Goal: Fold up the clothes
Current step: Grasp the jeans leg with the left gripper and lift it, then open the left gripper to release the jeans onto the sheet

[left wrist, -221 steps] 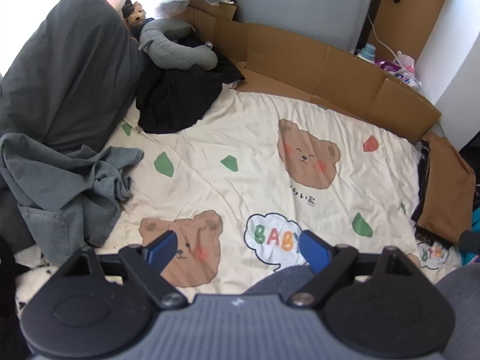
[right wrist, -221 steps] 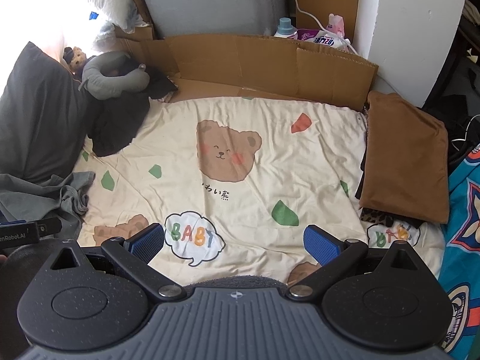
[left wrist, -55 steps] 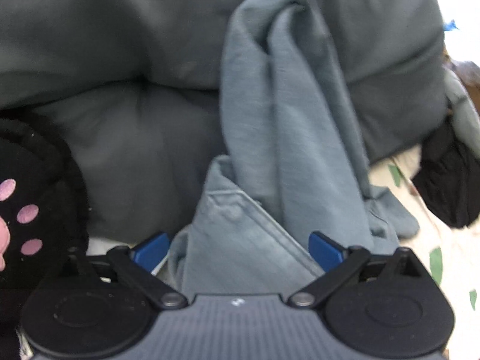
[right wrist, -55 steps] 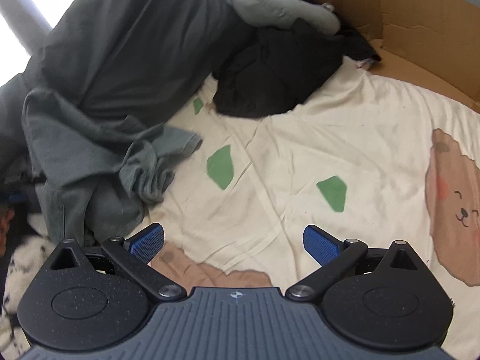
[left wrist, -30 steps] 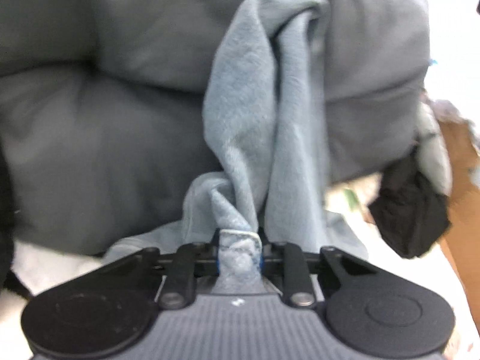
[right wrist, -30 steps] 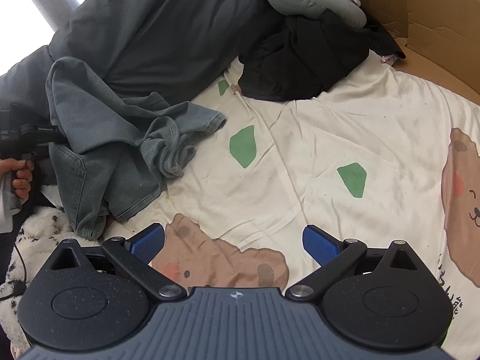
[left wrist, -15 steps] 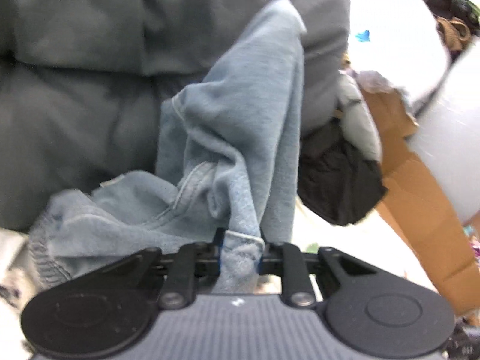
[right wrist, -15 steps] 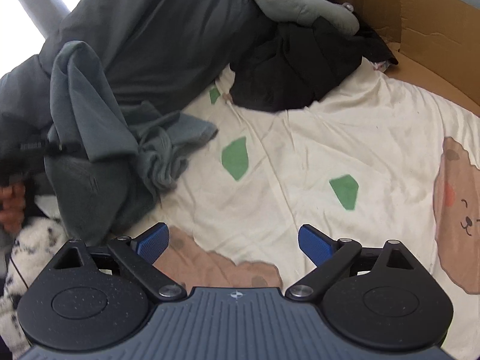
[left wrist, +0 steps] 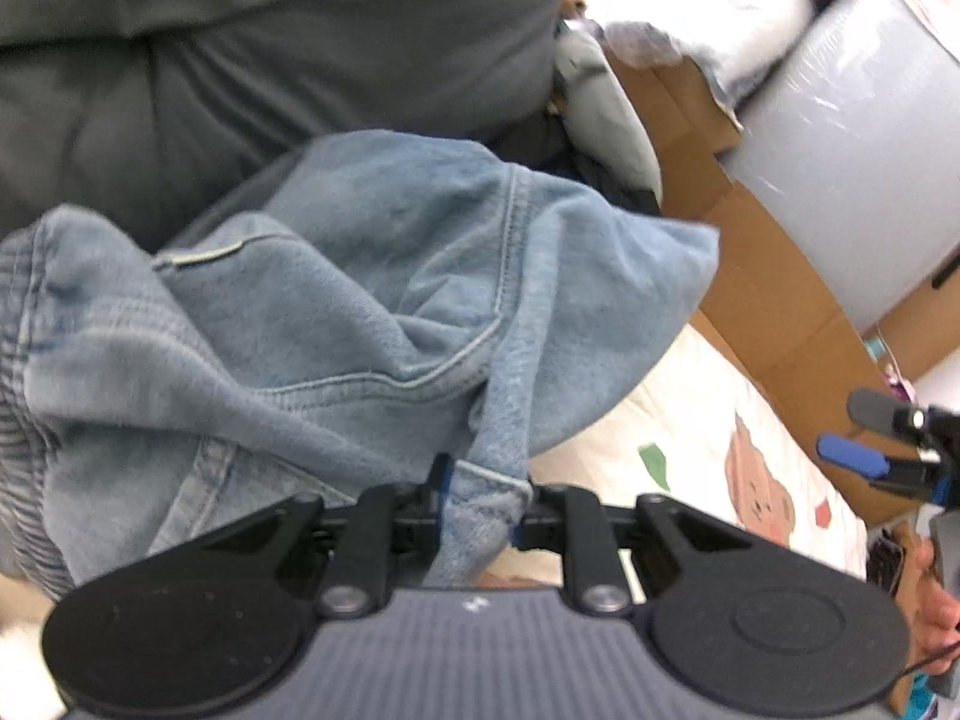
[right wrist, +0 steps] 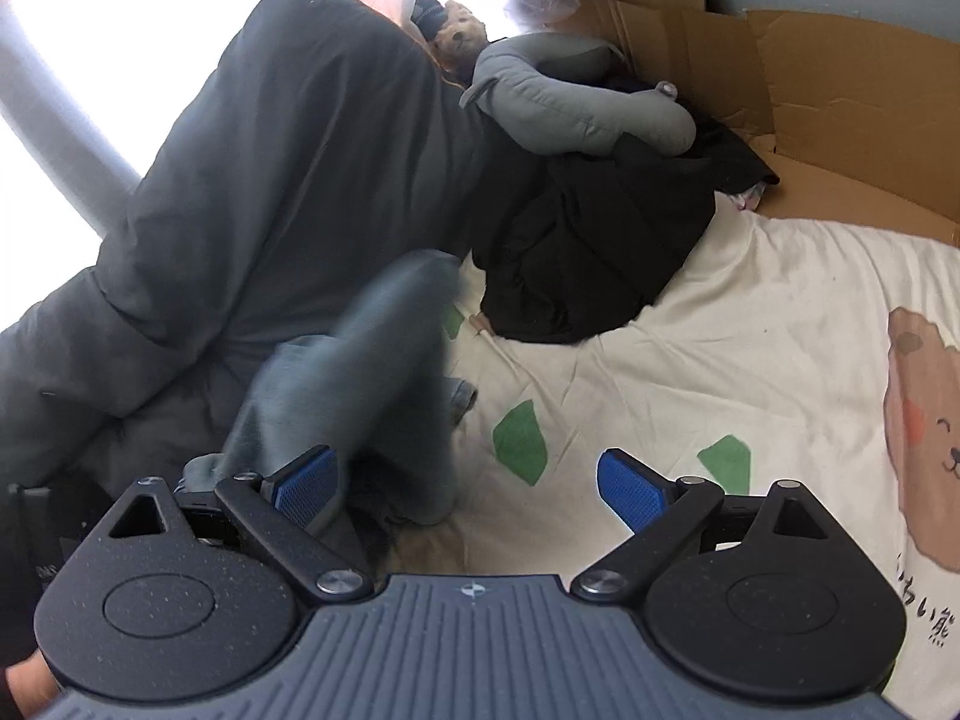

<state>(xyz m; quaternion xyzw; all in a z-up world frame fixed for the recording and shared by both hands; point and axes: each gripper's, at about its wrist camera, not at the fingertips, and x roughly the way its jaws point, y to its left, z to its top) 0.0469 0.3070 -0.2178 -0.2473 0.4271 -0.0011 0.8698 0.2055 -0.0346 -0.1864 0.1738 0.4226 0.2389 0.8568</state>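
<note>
where tongs pinch, hem vanishes.

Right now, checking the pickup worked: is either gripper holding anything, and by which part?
The left gripper pinches the blue denim garment by a hemmed edge; the right gripper is open, holding nothing.

Left gripper black linkage arms, silver pivot screws, blue-padded fingers, ribbed grey housing

Partial Japanese script on bedsheet
</note>
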